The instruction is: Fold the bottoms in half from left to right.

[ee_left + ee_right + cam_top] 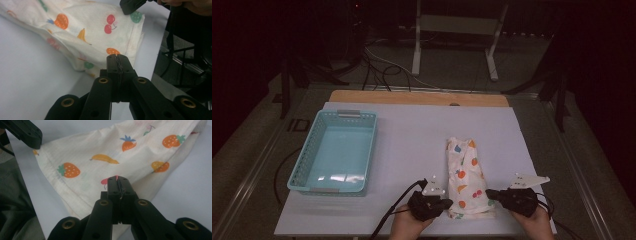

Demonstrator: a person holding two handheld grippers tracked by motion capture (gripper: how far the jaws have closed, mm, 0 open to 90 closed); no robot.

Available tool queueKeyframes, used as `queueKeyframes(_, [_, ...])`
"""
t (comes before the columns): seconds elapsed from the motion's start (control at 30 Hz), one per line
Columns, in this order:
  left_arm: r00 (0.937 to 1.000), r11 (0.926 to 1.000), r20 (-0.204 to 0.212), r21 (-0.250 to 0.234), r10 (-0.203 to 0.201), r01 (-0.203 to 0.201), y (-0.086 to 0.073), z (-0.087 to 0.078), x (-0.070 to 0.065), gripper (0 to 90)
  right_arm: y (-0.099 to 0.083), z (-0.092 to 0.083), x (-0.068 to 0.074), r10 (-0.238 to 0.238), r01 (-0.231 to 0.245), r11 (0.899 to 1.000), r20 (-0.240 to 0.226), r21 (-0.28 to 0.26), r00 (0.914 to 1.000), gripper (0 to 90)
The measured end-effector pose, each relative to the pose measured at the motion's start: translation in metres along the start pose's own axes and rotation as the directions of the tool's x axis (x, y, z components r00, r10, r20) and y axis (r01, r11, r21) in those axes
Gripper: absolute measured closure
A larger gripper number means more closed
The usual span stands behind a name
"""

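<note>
On the white table top, which covers a wooden board showing along its far edge, a folded cream cloth with fruit prints lies right of centre, its long side running from 12 to 6 o'clock. At 9 o'clock from the cloth, well apart from it, stands a light blue plastic basket with a latticed wall. The left gripper sits at the cloth's near left corner, at about 7 o'clock from its middle, and the right gripper at the near right edge, at about 5 o'clock. In the left gripper view the two black jaws are pressed together with a sliver of fabric edge between the pads, and the right gripper view shows the same pinch on the cloth's hem. Beyond the table, at 12 o'clock, the floor is dim, with loose cables and the white legs of a frame. Dark stands flank the table at 10 and 2 o'clock.
</note>
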State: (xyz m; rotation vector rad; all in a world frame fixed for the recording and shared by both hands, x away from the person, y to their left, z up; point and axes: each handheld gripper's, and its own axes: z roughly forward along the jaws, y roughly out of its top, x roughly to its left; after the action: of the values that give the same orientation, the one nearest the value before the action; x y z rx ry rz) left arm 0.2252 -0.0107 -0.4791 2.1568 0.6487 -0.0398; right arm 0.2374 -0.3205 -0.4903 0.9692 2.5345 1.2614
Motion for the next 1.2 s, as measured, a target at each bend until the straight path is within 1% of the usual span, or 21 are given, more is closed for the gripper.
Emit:
queueKeyframes(0.1, [1.0000, 0.9995, -0.003, 0.030, 0.007, -0.007, -0.004, 0.009, -0.001, 90.0, -0.008, 0.001, -0.002, 0.021, -0.021, 0.999, 0.000, 0.030, 0.9998, 88.7])
queueKeyframes(0.13, [1.0000, 0.9991, -0.001, 0.043, 0.006, -0.006, -0.006, 0.012, -0.001, 90.0, -0.012, 0.002, -0.003, 0.035, -0.035, 0.998, -0.007, 0.044, 0.9994, 86.1])
queueKeyframes(0.17, [1.0000, 0.9985, -0.002, 0.053, 0.009, -0.009, -0.008, 0.015, -0.001, 90.0, -0.015, 0.004, -0.004, 0.039, -0.039, 0.998, -0.003, 0.044, 0.9992, 81.9])
queueKeyframes(0.23, [0.9999, 0.9990, -0.006, 0.044, 0.008, -0.008, -0.011, 0.016, 0.000, 87.2, -0.017, 0.004, -0.006, 0.052, -0.052, 0.998, -0.009, 0.032, 0.9986, 80.0])
queueKeyframes(0.3, [1.0000, 0.9998, 0.001, 0.020, -0.008, 0.008, -0.008, 0.016, 0.000, 80.0, -0.010, 0.005, -0.009, 0.048, -0.048, 0.999, 0.001, 0.000, 0.9989, 79.9])
queueKeyframes(0.33, [1.0000, 0.9998, 0.000, 0.020, 0.001, -0.001, -0.006, 0.016, 0.001, 80.0, -0.010, 0.005, -0.009, 0.048, -0.048, 0.999, 0.001, 0.000, 0.9989, 79.9])
queueKeyframes(0.4, [1.0000, 0.9999, -0.004, 0.013, 0.007, -0.007, -0.003, 0.019, -0.001, 79.9, 0.000, 0.008, -0.014, 0.043, -0.043, 0.999, 0.002, -0.011, 0.9991, 79.9])
queueKeyframes(0.43, [0.9999, 0.9996, -0.004, 0.022, 0.016, -0.016, -0.002, 0.023, 0.000, 80.4, 0.006, 0.011, -0.016, 0.037, -0.037, 0.999, 0.004, -0.015, 0.9993, 79.9])
queueKeyframes(0.5, [1.0000, 0.9993, -0.002, 0.036, 0.009, -0.009, -0.003, 0.029, -0.001, 81.8, 0.021, 0.021, -0.024, 0.037, -0.037, 0.999, 0.017, -0.024, 0.9992, 78.7])
queueKeyframes(0.57, [0.9997, 0.9982, -0.006, 0.057, 0.022, -0.022, -0.007, 0.035, -0.002, 81.9, 0.030, 0.029, -0.029, 0.035, -0.035, 0.999, 0.026, -0.021, 0.9990, 77.6])
queueKeyframes(0.63, [0.9998, 0.9976, -0.004, 0.067, 0.020, -0.019, -0.011, 0.040, -0.003, 81.9, 0.040, 0.041, -0.035, 0.022, -0.021, 1.000, 0.049, -0.016, 0.9985, 77.5])
queueKeyframes(0.67, [0.9998, 0.9971, -0.003, 0.073, 0.022, -0.021, -0.013, 0.042, -0.003, 81.9, 0.045, 0.046, -0.038, 0.031, -0.030, 0.999, 0.049, -0.017, 0.9983, 77.0])
queueKeyframes(0.73, [0.9999, 0.9970, -0.002, 0.076, 0.014, -0.014, -0.017, 0.045, -0.003, 81.8, 0.053, 0.058, -0.044, 0.024, -0.023, 1.000, 0.057, -0.013, 0.9981, 77.0])
queueKeyframes(0.77, [0.9999, 0.9973, -0.002, 0.072, 0.011, -0.011, -0.018, 0.044, -0.002, 81.8, 0.056, 0.065, -0.047, 0.024, -0.024, 1.000, 0.074, -0.003, 0.9970, 77.0])
queueKeyframes(0.83, [1.0000, 0.9977, 0.002, 0.068, 0.005, -0.005, -0.018, 0.044, -0.002, 81.8, 0.057, 0.076, -0.054, 0.023, -0.025, 1.000, 0.087, 0.019, 0.9959, 77.0])
queueKeyframes(0.93, [0.9999, 0.9973, -0.001, 0.072, 0.013, -0.013, -0.019, 0.043, -0.002, 80.7, 0.053, 0.087, -0.063, 0.033, -0.041, 0.997, 0.114, 0.064, 0.9929, 77.0])
queueKeyframes(0.97, [0.9998, 0.9970, -0.004, 0.075, 0.018, -0.017, -0.019, 0.042, -0.002, 80.5, 0.050, 0.088, -0.065, 0.032, -0.042, 0.996, 0.124, 0.077, 0.9918, 77.1])
queueKeyframes(1.03, [0.9998, 0.9969, -0.004, 0.077, 0.017, -0.017, -0.020, 0.041, 0.000, 80.2, 0.046, 0.086, -0.069, 0.051, -0.061, 0.995, 0.131, 0.075, 0.9901, 77.4])
queueKeyframes(1.13, [0.9999, 0.9973, -0.003, 0.073, 0.011, -0.011, -0.021, 0.040, 0.000, 79.6, 0.045, 0.080, -0.076, 0.050, -0.065, 0.994, 0.157, 0.089, 0.9862, 77.7])
queueKeyframes(1.17, [0.9999, 0.9973, -0.005, 0.072, 0.013, -0.012, -0.021, 0.040, -0.001, 79.2, 0.045, 0.078, -0.078, 0.064, -0.078, 0.993, 0.149, 0.088, 0.9868, 77.6])
queueKeyframes(1.2, [0.9999, 0.9974, -0.006, 0.071, 0.013, -0.012, -0.021, 0.040, -0.001, 78.4, 0.046, 0.077, -0.079, 0.053, -0.069, 0.993, 0.159, 0.095, 0.9858, 77.2])
